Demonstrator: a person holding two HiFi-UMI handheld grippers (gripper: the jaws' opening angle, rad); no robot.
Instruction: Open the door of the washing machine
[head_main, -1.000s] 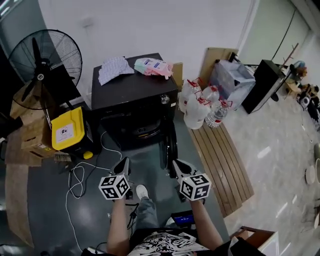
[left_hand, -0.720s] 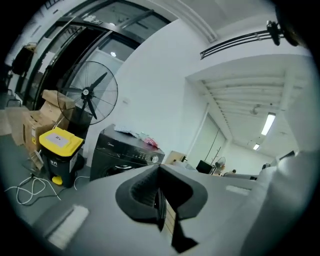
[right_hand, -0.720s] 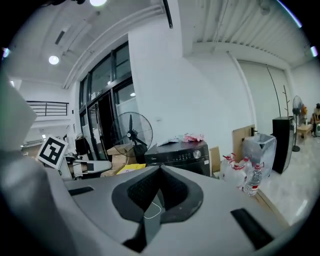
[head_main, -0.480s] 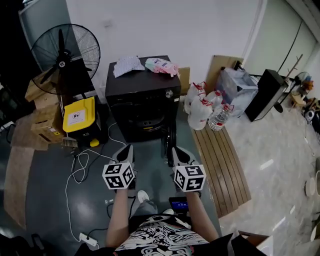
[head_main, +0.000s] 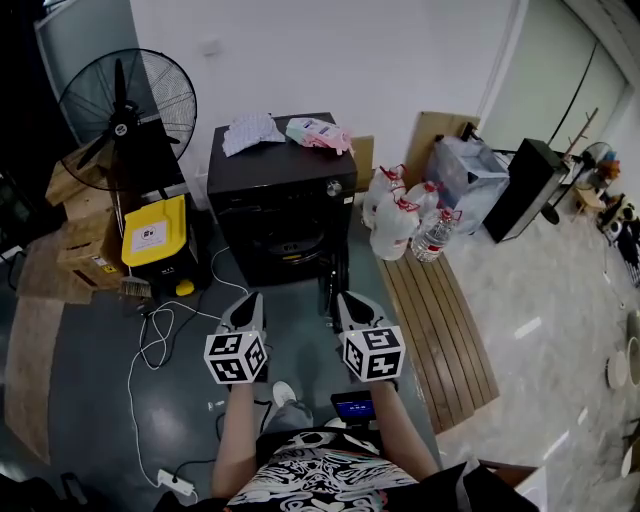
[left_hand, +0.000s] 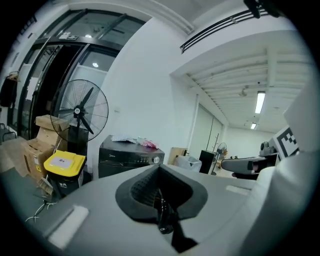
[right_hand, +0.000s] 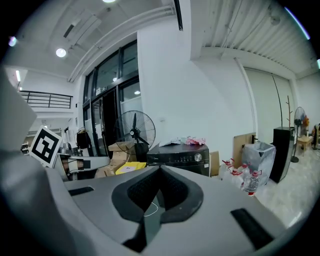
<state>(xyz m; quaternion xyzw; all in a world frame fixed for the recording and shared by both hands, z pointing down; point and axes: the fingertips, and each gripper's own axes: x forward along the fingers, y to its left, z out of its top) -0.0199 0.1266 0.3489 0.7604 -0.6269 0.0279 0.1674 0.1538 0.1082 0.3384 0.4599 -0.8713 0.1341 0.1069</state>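
Clenched tight and empty: left gripper and right gripper, side by side, short of the black box-shaped metal washing machine at the white wall, with round dark door swung open.

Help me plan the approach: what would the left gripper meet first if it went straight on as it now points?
Probably the front of the black washing machine. The left gripper, jaws shut and empty, aims at it with nothing seen in between, though depth is hard to judge.
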